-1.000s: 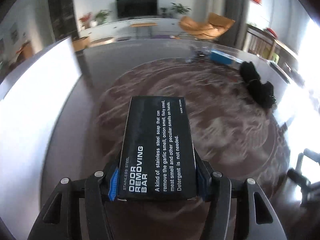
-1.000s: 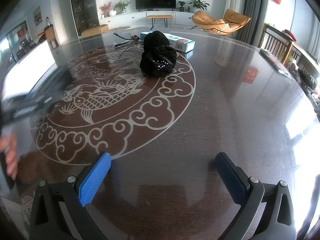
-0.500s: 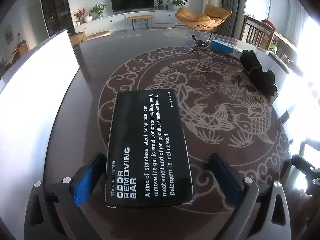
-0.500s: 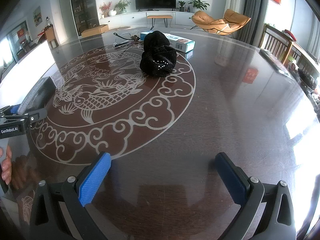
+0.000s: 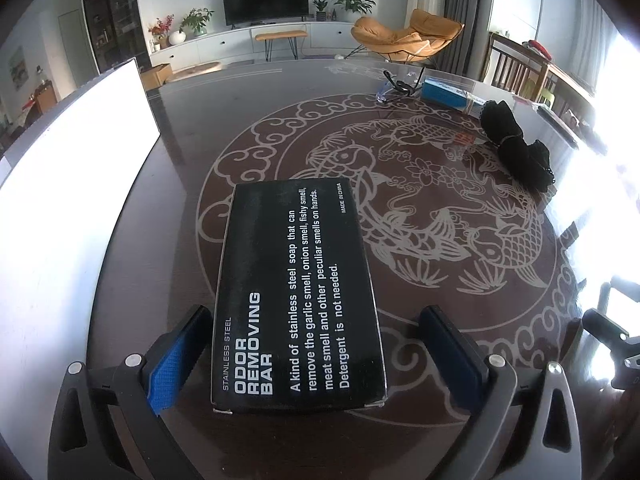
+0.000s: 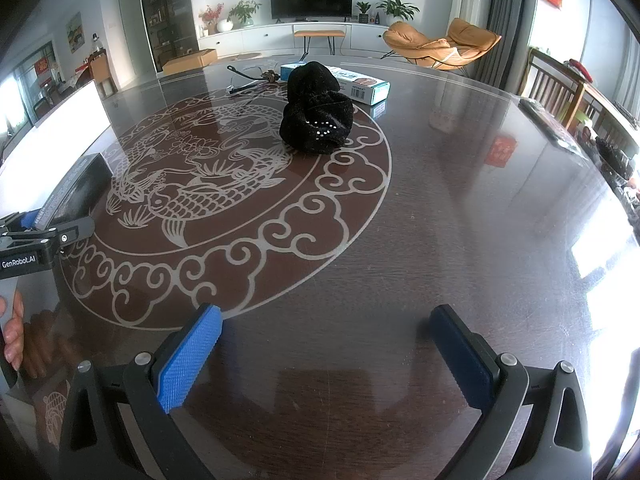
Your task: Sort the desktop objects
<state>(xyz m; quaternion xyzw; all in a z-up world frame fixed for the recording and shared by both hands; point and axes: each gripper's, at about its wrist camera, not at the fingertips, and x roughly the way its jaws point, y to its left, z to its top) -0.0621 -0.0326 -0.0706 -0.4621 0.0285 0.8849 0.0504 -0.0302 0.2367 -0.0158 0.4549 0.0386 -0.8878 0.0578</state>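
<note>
Black cardboard box (image 5: 298,292) printed "Odor Removing Bar" lies flat on the dark, glossy round table (image 5: 420,368), its near end between the spread fingers of the left gripper (image 5: 316,356), whose blue pads stand clear of both long sides, gripping nothing. The box sits at the table's left side, just beside a bright white panel (image 5: 68,184), a spot that looks chosen as a collecting place for sorted items, well apart from the others. Seen from the right wrist, the same box (image 6: 76,192) rests at the far left edge of the carp-and-cloud inlay, the left gripper (image 6: 44,232) at its near end. The right gripper (image 6: 324,356) hangs open and empty above bare tabletop, apparently kept ready for the next pick. Across the table, a crumpled black fabric bundle (image 6: 316,110), a white-and-teal carton (image 6: 360,82) just behind it and a pair of glasses (image 6: 252,78) wait unsorted. The box appears placed; drawing the left gripper straight back should avoid nudging it.
</note>
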